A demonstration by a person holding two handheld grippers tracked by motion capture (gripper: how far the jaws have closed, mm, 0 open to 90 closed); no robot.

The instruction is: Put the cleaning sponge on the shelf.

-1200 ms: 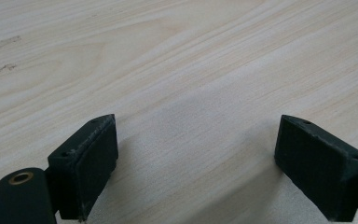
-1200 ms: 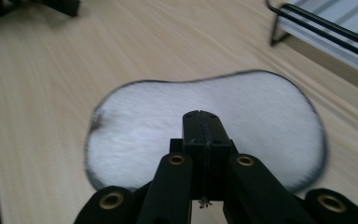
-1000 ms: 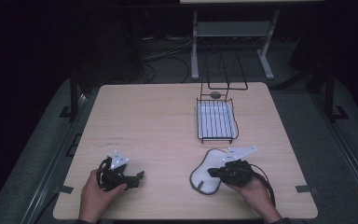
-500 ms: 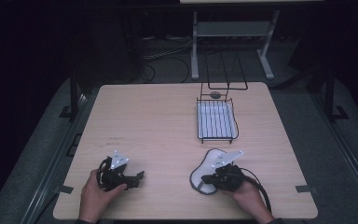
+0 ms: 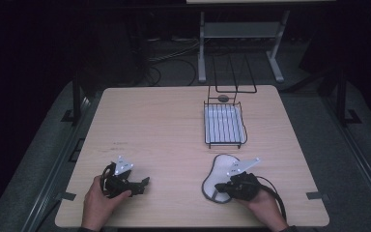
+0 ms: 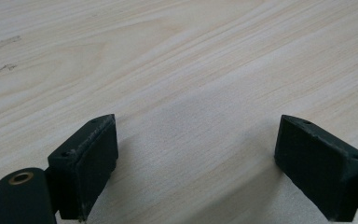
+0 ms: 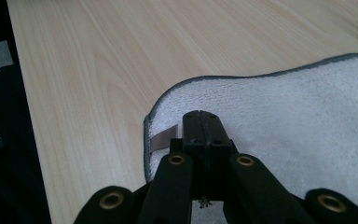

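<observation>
A white terry cloth with a grey hem (image 5: 221, 166) lies flat on the wooden table (image 5: 164, 130), near the front right. My right gripper (image 5: 218, 187) is shut, its tips resting over the near end of the cloth. In the right gripper view the closed jaws (image 7: 200, 119) sit above the cloth (image 7: 307, 116), close to its hem and a small brown tag (image 7: 164, 138); no fabric shows between them. My left gripper (image 5: 143, 183) lies near the front left, held by a hand. It (image 6: 198, 154) stands open over bare wood, nothing between its fingers.
A wire tray with a white ribbed liner (image 5: 224, 125) stands beyond the cloth at the back right. A small dark round object (image 5: 223, 98) and an upright wire frame (image 5: 234, 72) sit behind it. A metal stand (image 5: 241, 31) is on the floor beyond the table.
The right hand and its gripper have shifted slightly left and toward the table's front edge, over the cloth's near end. The left gripper has stayed put.
</observation>
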